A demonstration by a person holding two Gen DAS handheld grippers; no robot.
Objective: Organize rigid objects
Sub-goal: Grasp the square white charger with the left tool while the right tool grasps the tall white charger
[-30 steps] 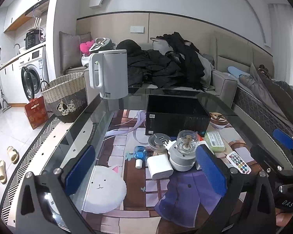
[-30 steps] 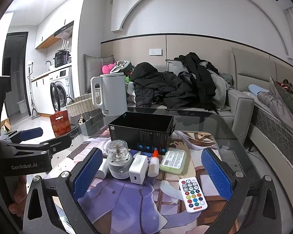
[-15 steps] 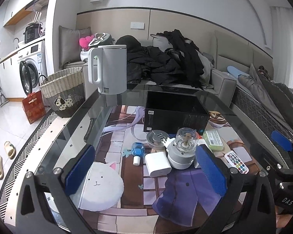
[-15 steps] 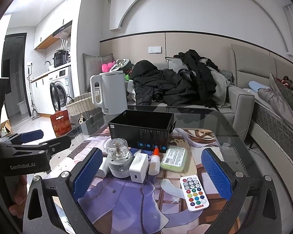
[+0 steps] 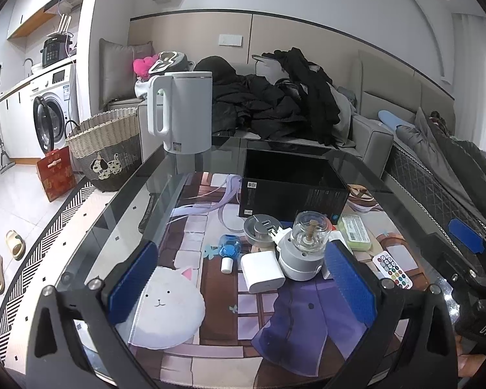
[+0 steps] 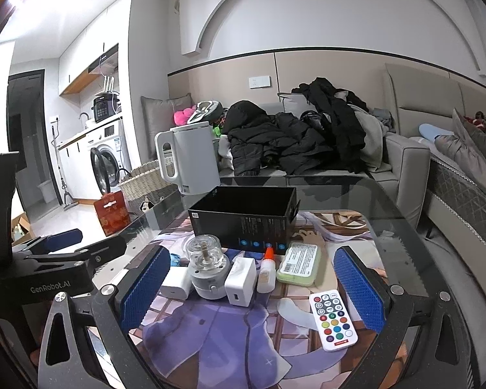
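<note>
Table (image 5: 366, 168): we see glass over a printed cartoon mat.
Black box (image 6: 243, 220): open-topped, standing mid-table behind the clutter.
Small items: chopper jar (image 6: 207, 269), white chargers (image 6: 241, 277), green case (image 6: 298, 264) and remote (image 6: 333, 319) clustered before the box.
Our grippers: left gripper (image 5: 239, 288) and right gripper (image 6: 249, 291) both spread wide, empty, above the table.

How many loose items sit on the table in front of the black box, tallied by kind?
White chargers: 2
Small bottles: 2
Clear-topped grey gadget: 1
Round grey hub: 1
Green case: 1
Remote: 1
Total: 8
</note>
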